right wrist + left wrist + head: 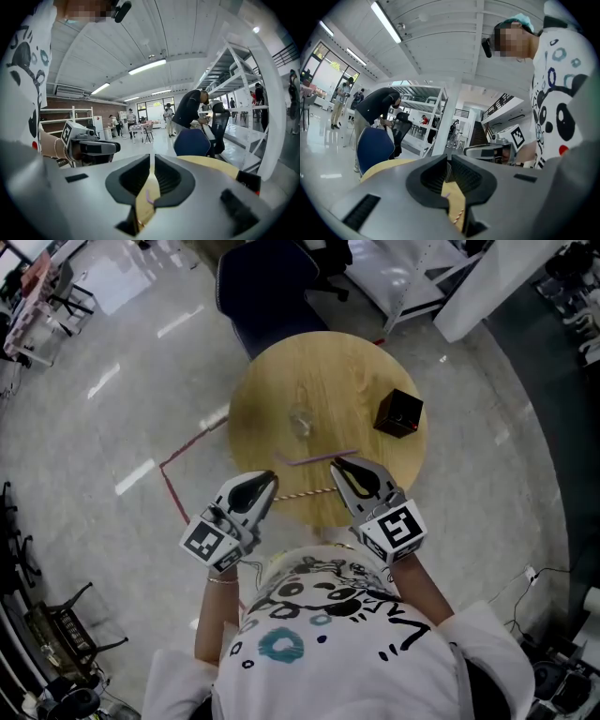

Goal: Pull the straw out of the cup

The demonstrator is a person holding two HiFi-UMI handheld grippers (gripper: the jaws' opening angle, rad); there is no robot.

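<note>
- In the middle of the head view, a round wooden table (pixel 281 371) holds a clear cup (pixel 300 420), with a black box (pixel 398 413) to its right.
- Below the cup in that view, a purple straw (pixel 316 459) lies flat on the tabletop, outside the cup.
- A red-and-white striped straw (pixel 302 494) lies near the table's lower edge.
- The left gripper (pixel 270 480) and the right gripper (pixel 337 465) point up-frame over that edge.
- In the left gripper view, the jaws are pressed together and hold nothing.
- In the right gripper view, the jaws are drawn together too, also empty.
</note>
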